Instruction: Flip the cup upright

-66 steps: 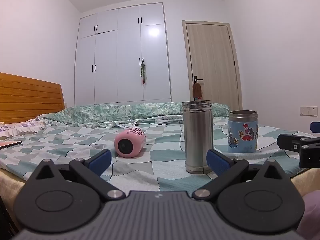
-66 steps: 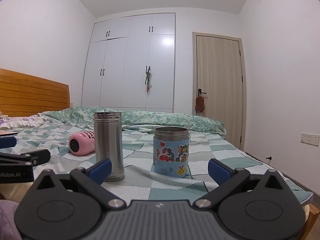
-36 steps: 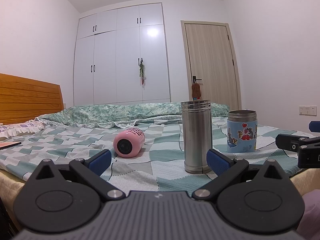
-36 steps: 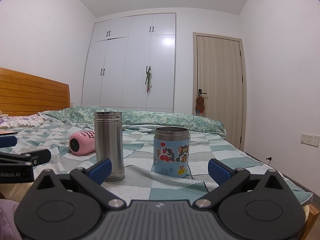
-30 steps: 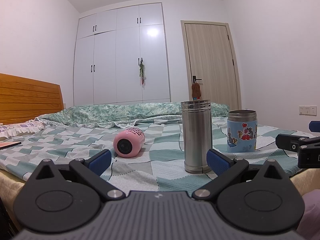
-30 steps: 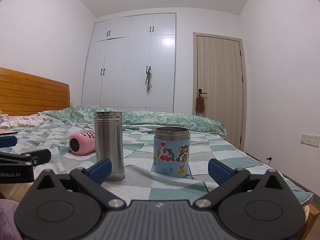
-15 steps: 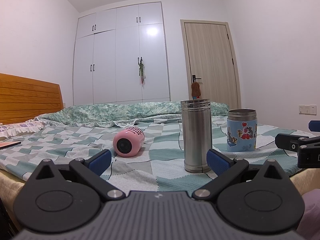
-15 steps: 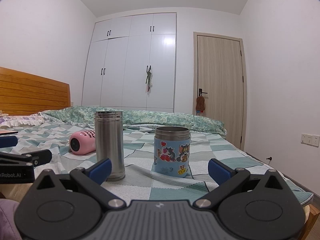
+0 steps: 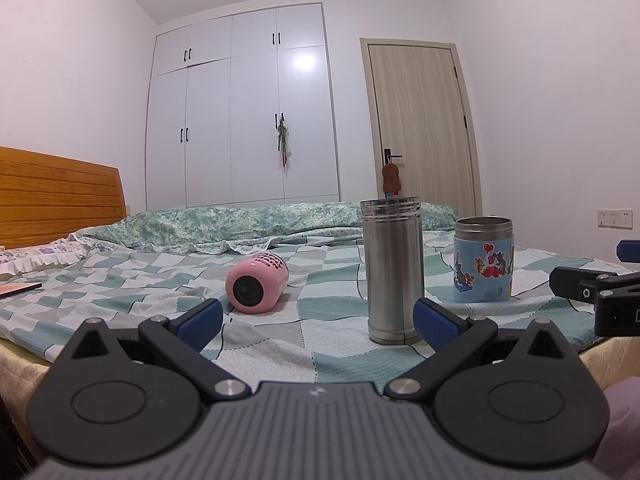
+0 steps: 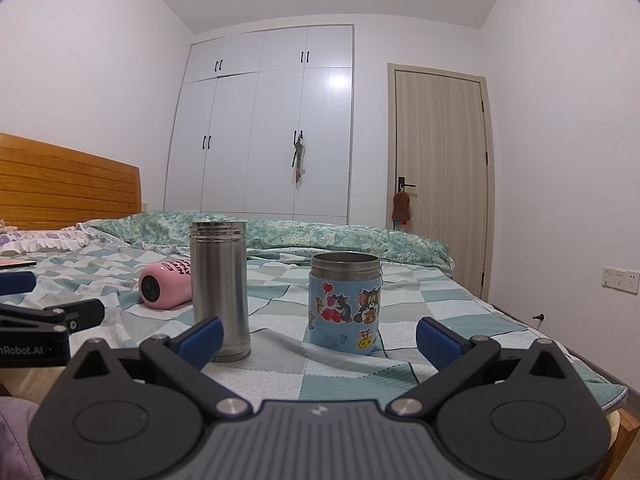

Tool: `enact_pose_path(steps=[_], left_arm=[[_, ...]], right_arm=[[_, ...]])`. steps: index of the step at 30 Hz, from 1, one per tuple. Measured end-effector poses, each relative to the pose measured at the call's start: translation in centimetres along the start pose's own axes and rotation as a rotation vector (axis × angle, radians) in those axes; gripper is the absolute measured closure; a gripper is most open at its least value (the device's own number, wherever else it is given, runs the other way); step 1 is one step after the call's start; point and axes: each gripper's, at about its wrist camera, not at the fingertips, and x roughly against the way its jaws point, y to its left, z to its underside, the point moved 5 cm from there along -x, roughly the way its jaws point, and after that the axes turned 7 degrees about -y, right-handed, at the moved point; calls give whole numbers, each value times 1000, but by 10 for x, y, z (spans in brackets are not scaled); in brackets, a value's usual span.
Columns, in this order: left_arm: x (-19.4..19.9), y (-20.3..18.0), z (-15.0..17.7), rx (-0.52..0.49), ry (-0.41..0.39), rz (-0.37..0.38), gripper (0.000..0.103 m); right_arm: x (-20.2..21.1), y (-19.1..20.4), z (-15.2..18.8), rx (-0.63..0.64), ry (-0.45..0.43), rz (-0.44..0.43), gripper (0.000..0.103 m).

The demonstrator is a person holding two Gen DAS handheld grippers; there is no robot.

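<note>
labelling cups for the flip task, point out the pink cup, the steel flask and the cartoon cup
pink cup (image 9: 256,286): left wrist view, on its round end facing the camera
steel flask (image 9: 394,272): left wrist view, mid body
cartoon cup (image 10: 346,304): right wrist view, on the stickered blue wall

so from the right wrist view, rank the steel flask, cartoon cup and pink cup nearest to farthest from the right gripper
1. Steel flask: upright, just beyond the right gripper's left finger.
2. Cartoon cup: upright, centre, only slightly farther back; nearly a tie.
3. Pink cup: on its side, far left behind the flask.

Bedroom, white walls.
White wardrobe (image 9: 240,112), wooden door (image 10: 440,176), wood headboard (image 9: 56,196); something small, maybe keys, hangs on the wardrobe handle.
</note>
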Motion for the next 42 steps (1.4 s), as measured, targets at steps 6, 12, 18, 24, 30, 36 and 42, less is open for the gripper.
enact_pose_path(steps=[6, 12, 18, 24, 30, 36, 42], left_arm=[[0, 0, 0, 0, 1, 0, 0], [0, 0, 0, -1, 1, -1, 0], [0, 0, 0, -1, 2, 0, 0], [0, 0, 0, 0, 1, 0, 0], [-4, -2, 0, -5, 24, 11, 0], [-14, 11, -16, -7, 47, 21, 0], [-40, 24, -42, -40, 64, 17, 0]], right_arm=[[0, 0, 0, 0, 0, 0, 0], [0, 1, 0, 1, 0, 0, 0], [0, 1, 0, 1, 1, 0, 0], [0, 1, 0, 2, 1, 0, 0], [-5, 0, -3, -25, 26, -33, 0], [-20, -6, -21, -28, -5, -82, 0], [-65, -15, -51, -20, 17, -153, 0]])
